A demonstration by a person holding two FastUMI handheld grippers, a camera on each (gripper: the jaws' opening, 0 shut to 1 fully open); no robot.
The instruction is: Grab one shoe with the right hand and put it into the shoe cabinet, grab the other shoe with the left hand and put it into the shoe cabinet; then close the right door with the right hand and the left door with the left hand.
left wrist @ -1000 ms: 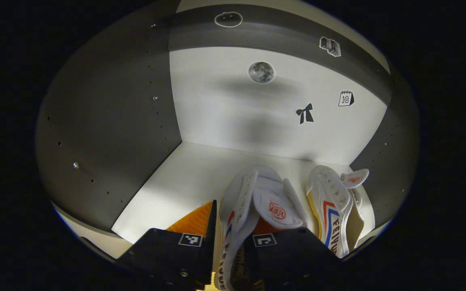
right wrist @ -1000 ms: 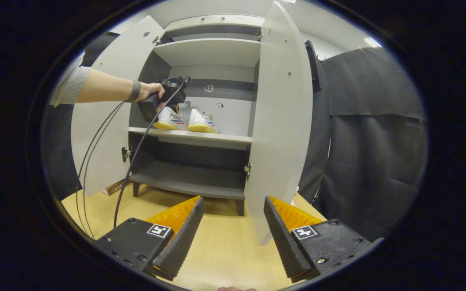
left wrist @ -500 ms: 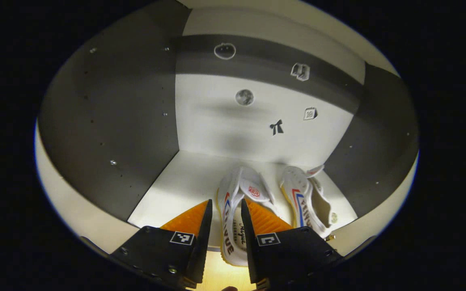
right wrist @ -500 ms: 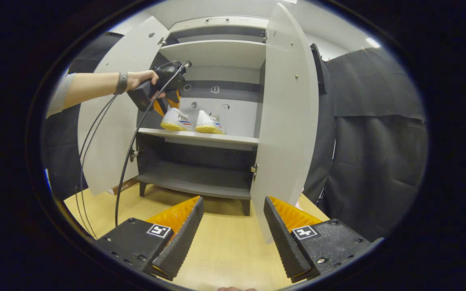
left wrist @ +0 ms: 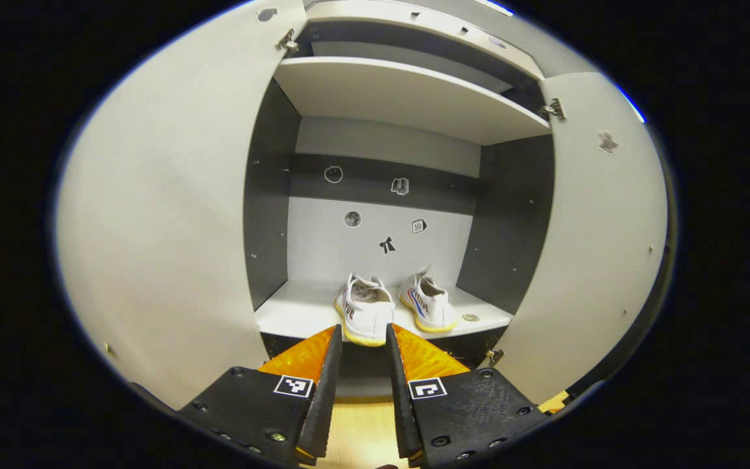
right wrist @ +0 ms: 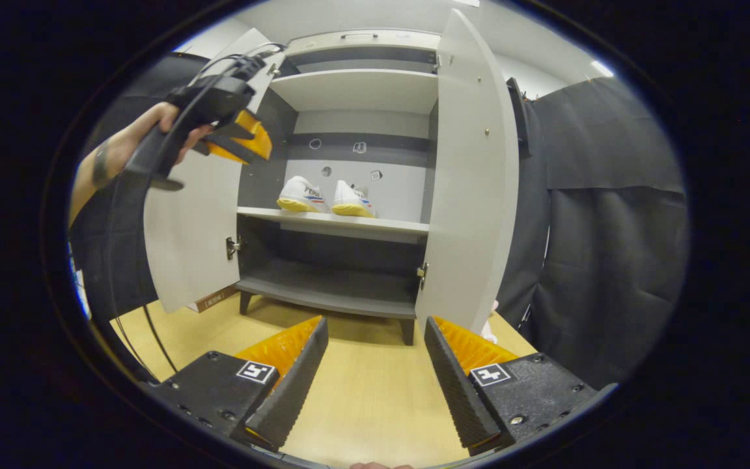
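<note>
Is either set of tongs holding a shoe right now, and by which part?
Neither. Left tongs and right tongs are open and empty. Both shoes sit side by side on the cabinet shelf.

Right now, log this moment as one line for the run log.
shoes: both on middle shelf | left gripper: open, empty, outside cabinet | right gripper: open, empty | left door, right door: open

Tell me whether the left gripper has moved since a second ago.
Yes. The left gripper has pulled back out of the cabinet, away from the shoes on the shelf.
</note>
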